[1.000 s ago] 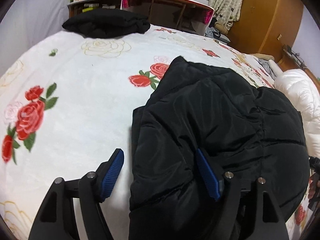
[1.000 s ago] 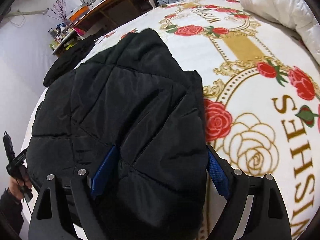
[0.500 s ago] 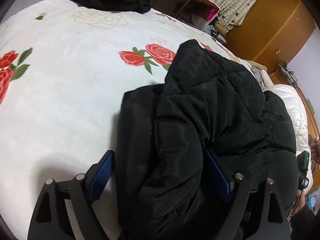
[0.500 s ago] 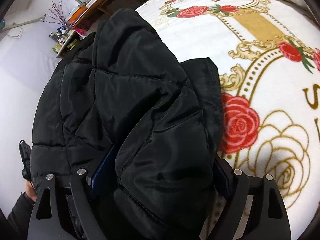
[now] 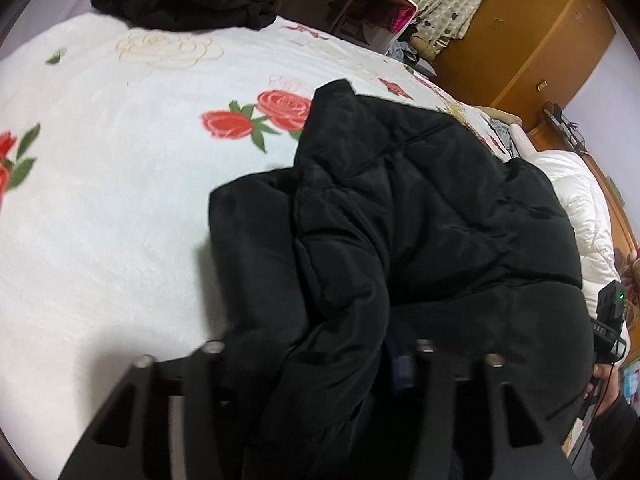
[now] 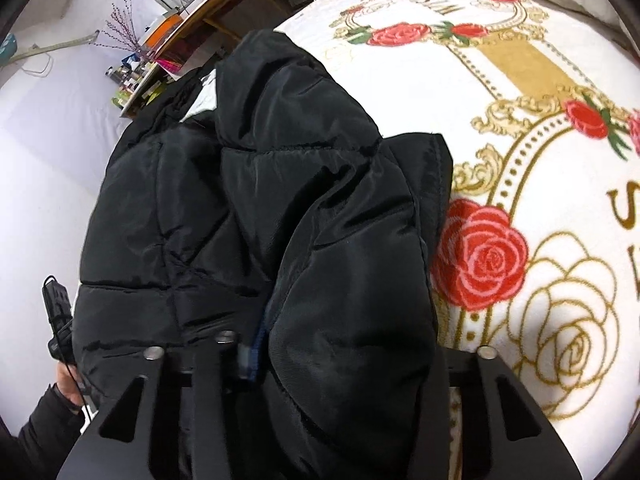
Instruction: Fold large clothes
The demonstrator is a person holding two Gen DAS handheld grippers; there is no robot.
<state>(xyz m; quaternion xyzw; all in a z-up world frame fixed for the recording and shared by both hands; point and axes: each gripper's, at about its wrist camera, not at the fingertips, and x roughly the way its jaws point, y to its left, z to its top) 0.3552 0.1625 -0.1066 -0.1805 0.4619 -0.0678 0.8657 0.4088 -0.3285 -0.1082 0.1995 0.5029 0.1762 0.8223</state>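
Both grippers tilt steeply down over the rose-print bed (image 5: 120, 200), the left gripper (image 5: 316, 364) and right gripper (image 6: 340, 356) having just closed their jaws, each pinching a bunched fold of the black puffer jacket (image 6: 248, 208). The jacket lies on the bed, its length running away from the cameras.

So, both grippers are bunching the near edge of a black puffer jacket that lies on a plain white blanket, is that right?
Not quite: the blanket is not plain; the right wrist view shows red roses, gold ornament and lettering on it. The rest stands: the left gripper and right gripper have just been closing on the black puffer jacket's near edge.
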